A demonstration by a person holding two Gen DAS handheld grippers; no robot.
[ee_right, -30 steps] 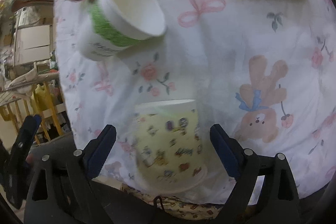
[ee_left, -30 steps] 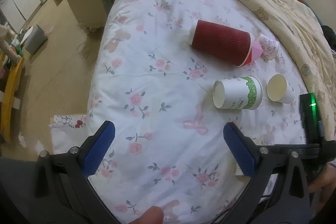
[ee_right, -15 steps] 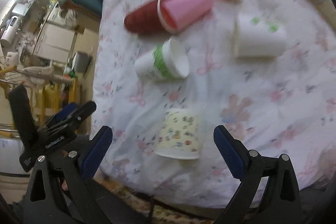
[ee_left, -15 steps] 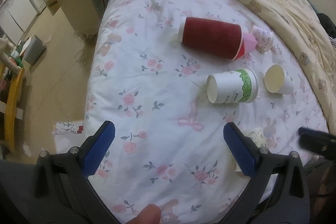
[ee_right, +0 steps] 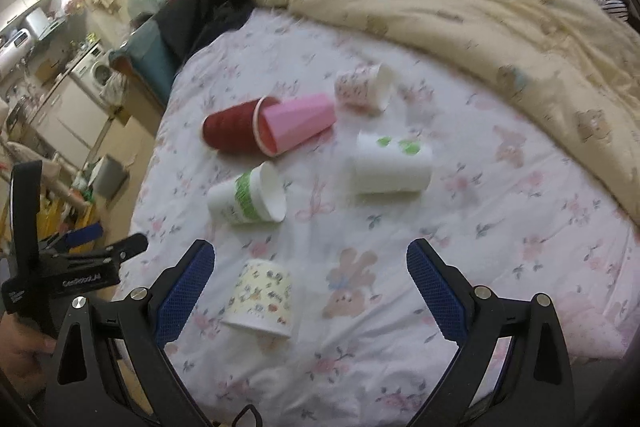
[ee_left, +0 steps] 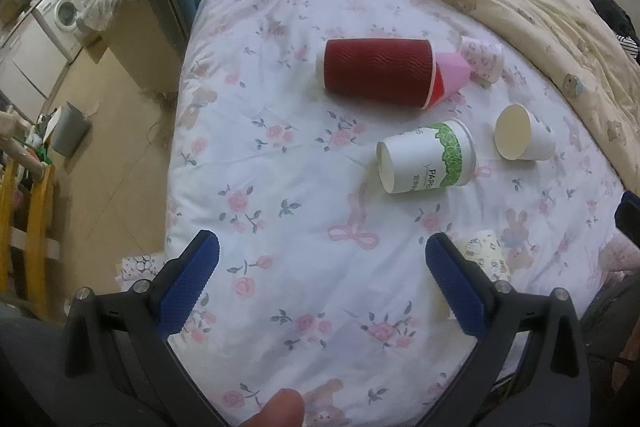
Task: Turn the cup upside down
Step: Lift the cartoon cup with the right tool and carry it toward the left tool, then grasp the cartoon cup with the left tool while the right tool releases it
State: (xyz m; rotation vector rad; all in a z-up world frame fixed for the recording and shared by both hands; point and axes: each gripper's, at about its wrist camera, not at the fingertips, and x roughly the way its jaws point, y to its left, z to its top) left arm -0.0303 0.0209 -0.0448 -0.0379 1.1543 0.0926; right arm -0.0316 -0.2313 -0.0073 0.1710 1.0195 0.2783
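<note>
Holding a two-finger gripper in each hand, you hovered both above a bed covered by a white floral sheet point(ee_right: 500, 227). Your right gripper point(ee_right: 308, 279) had its blue-padded jaws spread wide and held nothing. Your left gripper point(ee_left: 320, 279) was likewise wide open and empty.

The cup with small cartoon prints on pale yellow point(ee_right: 262, 297) stood upside down on the sheet, wide rim down and narrow base up, close in front of your right gripper, nearer its left finger and touching neither. From the left wrist view the same cup point(ee_left: 486, 255) sat just beyond the right finger, partly hidden by it.

Five more cups lay on their sides farther up the bed. A white cup with a green leafy band point(ee_left: 428, 159) carried printed letters reading "PAPE", with the rest cut off. A dark red ribbed cup point(ee_left: 378, 71) had a pink cup point(ee_right: 298, 123) nested in its mouth. A plain white cup with green marks point(ee_right: 392, 167) lay to the right, and a small white cup with pink prints point(ee_right: 362, 89) lay beyond.

A cream quilt with bear prints point(ee_right: 480, 7) was heaped along the far side. Writing on your left gripper's body in the right wrist view was too blurred to read.
</note>
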